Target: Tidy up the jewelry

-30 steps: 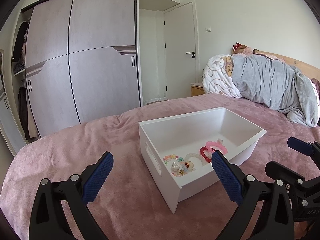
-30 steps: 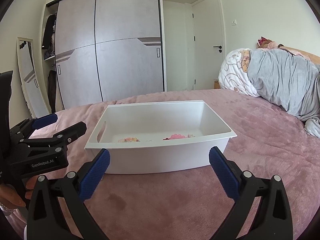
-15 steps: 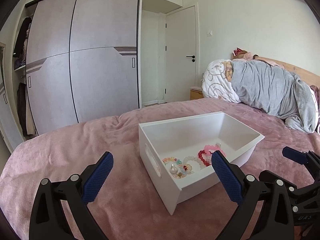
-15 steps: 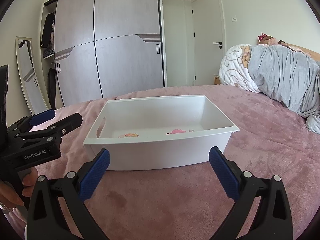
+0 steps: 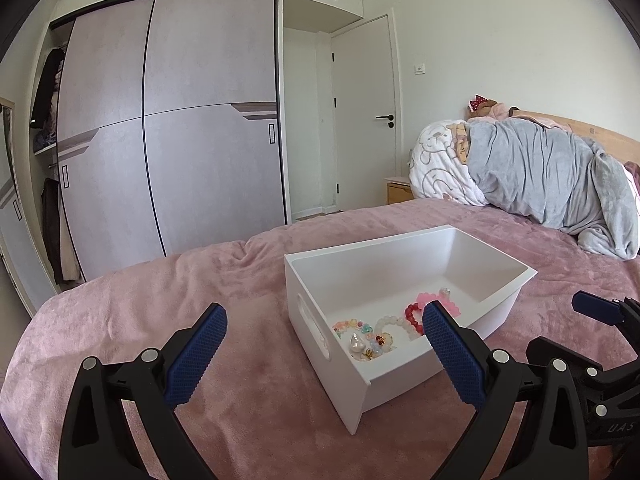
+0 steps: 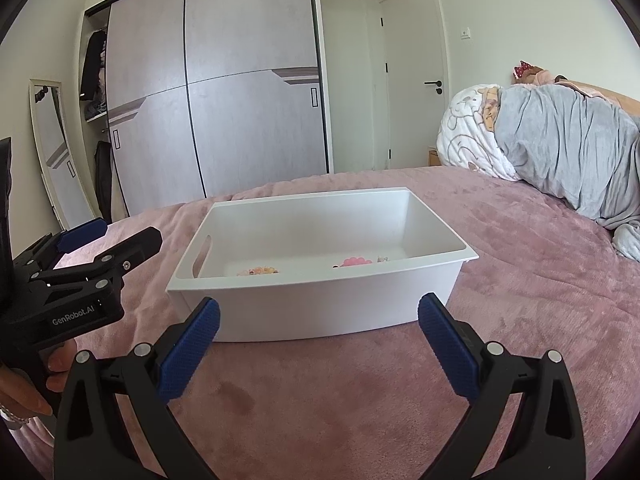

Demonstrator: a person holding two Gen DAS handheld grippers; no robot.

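Observation:
A white plastic bin (image 5: 496,264) sits on the pink bedspread (image 5: 168,292); it also shows in the right wrist view (image 6: 320,304). Inside lie several bracelets: a pastel bead one (image 5: 350,325), a white one (image 5: 390,322), a red one (image 5: 412,315) and a pink one (image 5: 426,300), plus small charms (image 5: 366,346). My left gripper (image 5: 324,344) is open and empty, held back from the bin's near left corner. My right gripper (image 6: 318,342) is open and empty in front of the bin's long side. Only pink (image 6: 354,261) and pastel (image 6: 260,270) pieces show over the rim there.
A grey blanket (image 5: 552,184) and a white cartoon pillow (image 5: 436,168) are piled at the headboard, right. A wardrobe with sliding doors (image 5: 176,132) and a door (image 5: 364,116) stand beyond the bed. A mirror (image 6: 56,152) leans at the left wall.
Both grippers have drawn back and tilted up slightly, so the bin sits lower and smaller in view. Jaws stayed open. The jewelry in the bin has not moved.

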